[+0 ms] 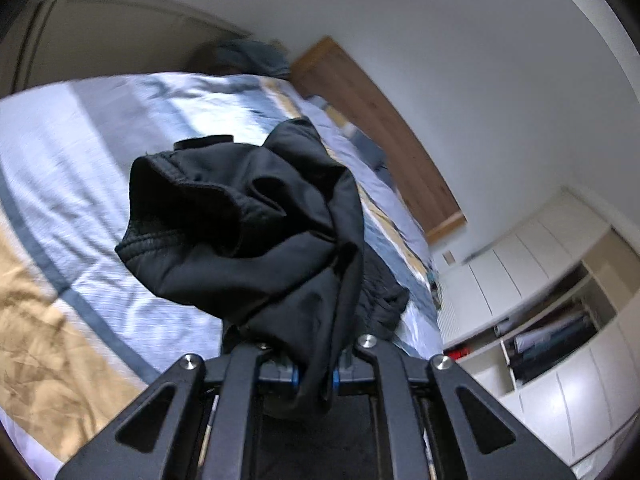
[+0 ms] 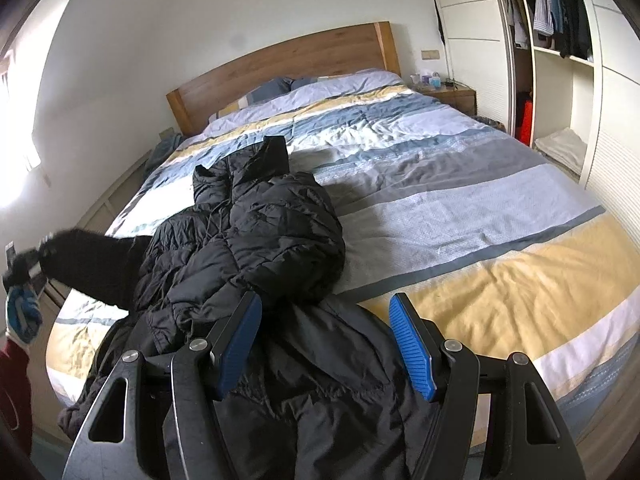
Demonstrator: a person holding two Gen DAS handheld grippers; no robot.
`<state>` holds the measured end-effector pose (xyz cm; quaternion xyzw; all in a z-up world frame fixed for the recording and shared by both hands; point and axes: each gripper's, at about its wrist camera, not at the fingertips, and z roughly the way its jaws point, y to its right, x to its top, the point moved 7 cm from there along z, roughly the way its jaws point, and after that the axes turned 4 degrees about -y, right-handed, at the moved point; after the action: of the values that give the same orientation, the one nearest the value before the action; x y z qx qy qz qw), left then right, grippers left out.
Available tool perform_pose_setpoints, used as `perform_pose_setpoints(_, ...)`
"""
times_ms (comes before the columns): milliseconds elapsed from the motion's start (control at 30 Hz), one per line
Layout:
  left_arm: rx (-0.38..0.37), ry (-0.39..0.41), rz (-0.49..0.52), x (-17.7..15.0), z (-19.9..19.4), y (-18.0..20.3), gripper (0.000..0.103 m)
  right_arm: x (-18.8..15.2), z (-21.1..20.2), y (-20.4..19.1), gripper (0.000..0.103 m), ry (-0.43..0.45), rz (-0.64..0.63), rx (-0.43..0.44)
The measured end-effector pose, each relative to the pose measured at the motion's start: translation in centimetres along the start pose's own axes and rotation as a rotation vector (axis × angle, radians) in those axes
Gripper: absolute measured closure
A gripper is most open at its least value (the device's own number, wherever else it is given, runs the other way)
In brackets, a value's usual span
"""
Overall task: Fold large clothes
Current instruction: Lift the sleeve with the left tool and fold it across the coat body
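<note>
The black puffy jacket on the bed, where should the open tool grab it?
Probably the hem edge of the jacket, coming down from above. It lies flat right under the open right tool. The left tool already pinches the sleeve cuff.

Right gripper (image 2: 326, 344): black linkage arms with triangular cutouts, silver round pivot screws, ribbed blue pads (image 2: 412, 354).
Left gripper (image 1: 316, 376): same black arms, silver screws, blue edging.
Left hand (image 2: 22, 312): blue-white glove, dark red sleeve.
</note>
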<state>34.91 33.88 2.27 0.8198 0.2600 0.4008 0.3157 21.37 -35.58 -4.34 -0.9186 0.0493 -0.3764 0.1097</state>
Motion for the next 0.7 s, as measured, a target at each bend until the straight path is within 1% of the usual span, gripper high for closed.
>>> perform_pose_setpoints(167,-0.011,-0.026,0.116,-1.6,0.3,6.1,0.094,0.0,-1.5,0.8,0.037,0.039,0.01,0.024)
perform_pose_setpoints(267,0.0,-0.047,0.171,-3.9,0.0,8.7,0.094,0.0,-2.4,1.6,0.037,0.065,0.028,0.036)
perform_pose_setpoints(367,0.034,-0.089,0.239,-6.4,1.1,10.6,0.094,-0.3,-2.9,2.5,0.037,0.079,0.054,0.044)
perform_pose_setpoints(467,0.067,-0.139,0.303,-9.8,2.7,12.1,0.094,-0.9,-2.8,3.3,0.036,0.08,0.08,0.054)
perform_pose_setpoints(500,0.079,-0.163,0.324,-11.5,3.3,12.4,0.094,-1.0,-2.8,3.5,0.036,0.08,0.086,0.058)
perform_pose_setpoints(700,0.131,-0.281,0.406,-18.6,7.8,13.6,0.094,-2.1,-2.7,4.9,0.036,0.076,0.115,0.074)
